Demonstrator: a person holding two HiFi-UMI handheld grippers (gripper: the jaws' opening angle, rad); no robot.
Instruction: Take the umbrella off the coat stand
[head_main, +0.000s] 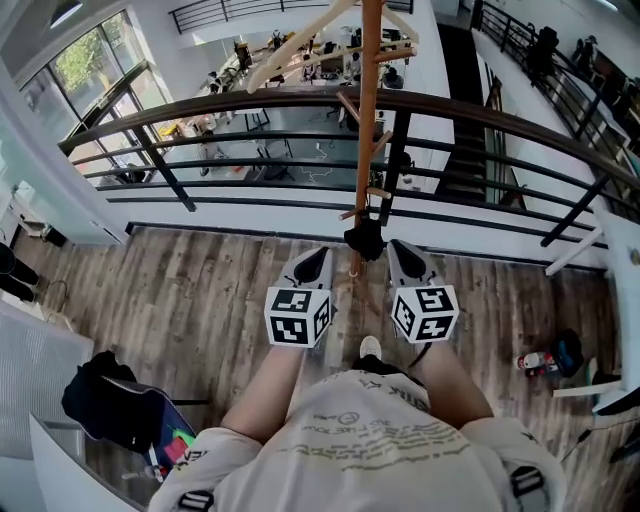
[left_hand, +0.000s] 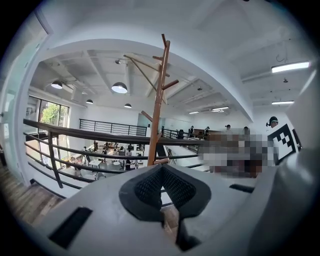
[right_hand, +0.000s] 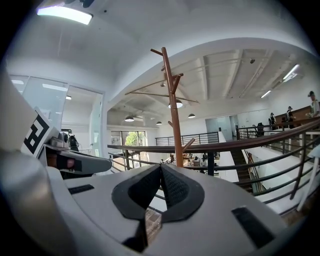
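A tall wooden coat stand (head_main: 366, 120) rises in front of a black railing. Low on its pole hangs a small black bundle (head_main: 365, 240) that looks like the folded umbrella. My left gripper (head_main: 318, 256) points at the pole from just left of the bundle, and my right gripper (head_main: 400, 250) from just right of it. Neither touches it. The left gripper view has the stand (left_hand: 157, 110) straight beyond the shut jaws of the left gripper (left_hand: 161, 169). In the right gripper view the stand (right_hand: 175, 110) lies beyond the right gripper (right_hand: 161, 167), also shut and empty. Both gripper views hide the umbrella.
A curved black railing (head_main: 250, 100) runs behind the stand, with an open office floor below. A wooden hanger (head_main: 300, 40) hangs near the stand's top. A black bag (head_main: 100, 400) sits at the lower left. A small red and black item (head_main: 545, 360) lies on the wood floor at the right.
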